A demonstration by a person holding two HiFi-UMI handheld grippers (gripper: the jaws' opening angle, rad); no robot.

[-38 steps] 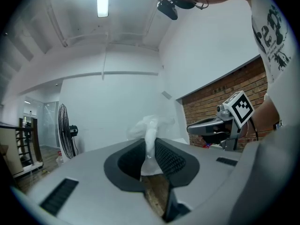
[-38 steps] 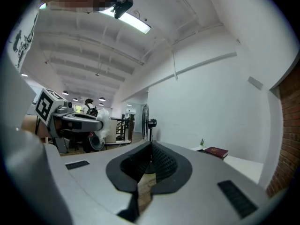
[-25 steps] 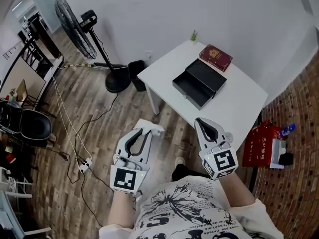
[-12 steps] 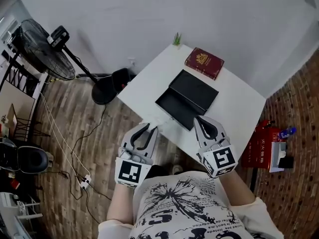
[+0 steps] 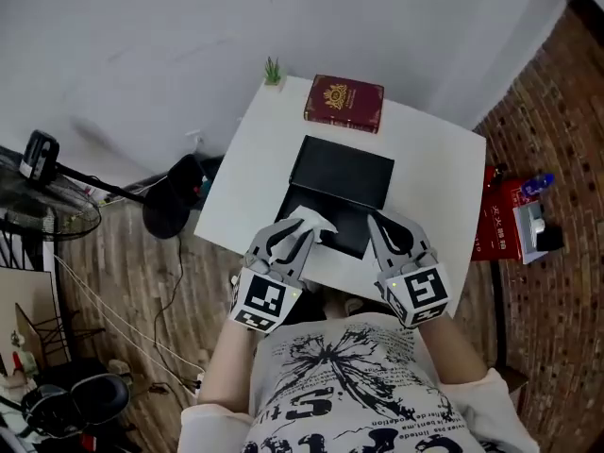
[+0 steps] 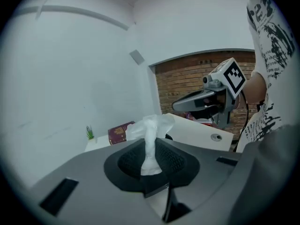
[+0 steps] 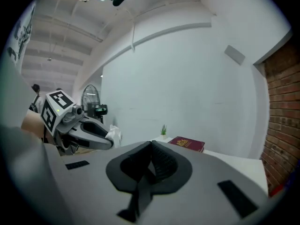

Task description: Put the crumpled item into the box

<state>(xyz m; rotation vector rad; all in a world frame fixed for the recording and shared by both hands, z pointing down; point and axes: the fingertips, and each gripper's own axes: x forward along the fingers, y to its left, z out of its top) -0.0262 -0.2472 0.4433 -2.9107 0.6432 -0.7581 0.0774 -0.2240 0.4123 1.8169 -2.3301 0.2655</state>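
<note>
Fingers [image 6: 172, 159] of my left gripper [image 5: 294, 234] are pinched shut on the crumpled tissue [image 6: 151, 128]. A thin twisted neck sits between the ribbed pads and the loose white bulk sticks out past the tips. From the head view, the tissue sits over the near left corner of the black box [image 5: 344, 173]; I can't tell how high above it. The box lies open on the white table [image 5: 439, 173], roughly mid-table. My right gripper [image 5: 379, 223] has its jaws pressed together with nothing between them, and it's by the box's near right corner. Both grippers are side by side at the table's near edge. A red book [image 5: 344, 104] lies beyond the box, with a small plant [image 5: 273, 70] at the far left corner. A fan [image 5: 42, 210] stands on the floor to the left.
</note>
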